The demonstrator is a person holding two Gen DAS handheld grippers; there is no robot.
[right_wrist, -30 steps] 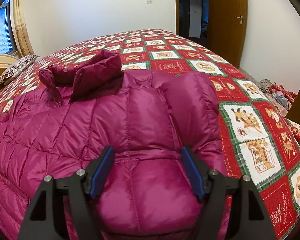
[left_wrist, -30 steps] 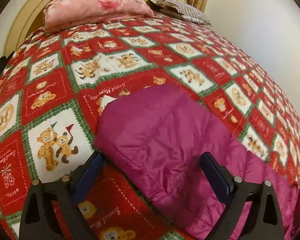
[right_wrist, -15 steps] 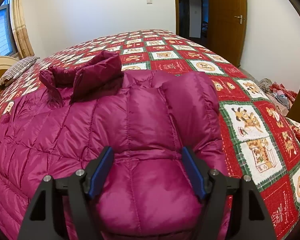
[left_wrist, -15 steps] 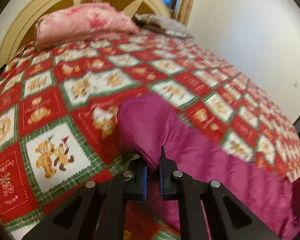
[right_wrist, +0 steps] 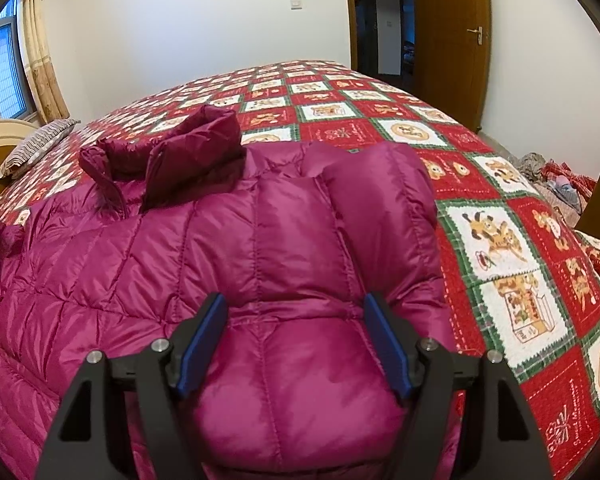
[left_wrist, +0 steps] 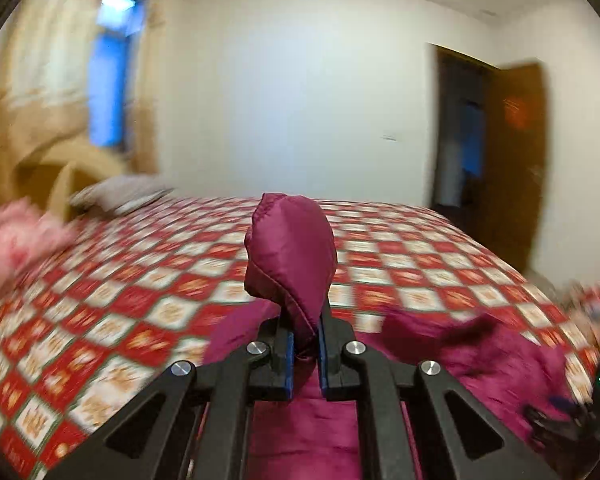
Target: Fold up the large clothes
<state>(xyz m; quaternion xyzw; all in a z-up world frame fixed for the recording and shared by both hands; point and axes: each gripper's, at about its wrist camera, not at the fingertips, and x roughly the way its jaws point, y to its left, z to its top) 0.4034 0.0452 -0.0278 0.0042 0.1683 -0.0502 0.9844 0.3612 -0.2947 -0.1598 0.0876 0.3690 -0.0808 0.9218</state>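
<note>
I am early in the fold. My left gripper [left_wrist: 305,344] has its jaws clamped on a pinch of the magenta down jacket [right_wrist: 228,264], and that pinch, which I take to be a sleeve end or a hem corner, stands up puffed above the fingers and clear of the bedspread [left_wrist: 112,312]. The left view is smeared, so I cannot say which part it is. My right gripper [right_wrist: 296,344] has its jaws wide apart, straddling a padded bulge at the near edge of the jacket; I cannot tell whether the pads press on it.

By my reckoning one flap on the right side is already laid over the body, since a quilted sleeve lies doubled there. The lifted part is not yet laid down, and the long body is yet to be folded up.

The jacket lies spread across the near half of the bed, on the red-and-white teddy-bear bedspread. It is glossy, stitched in diamonds and panels, and well puffed. Its darker stand-up collar [right_wrist: 172,148] sits at the far end.
</note>
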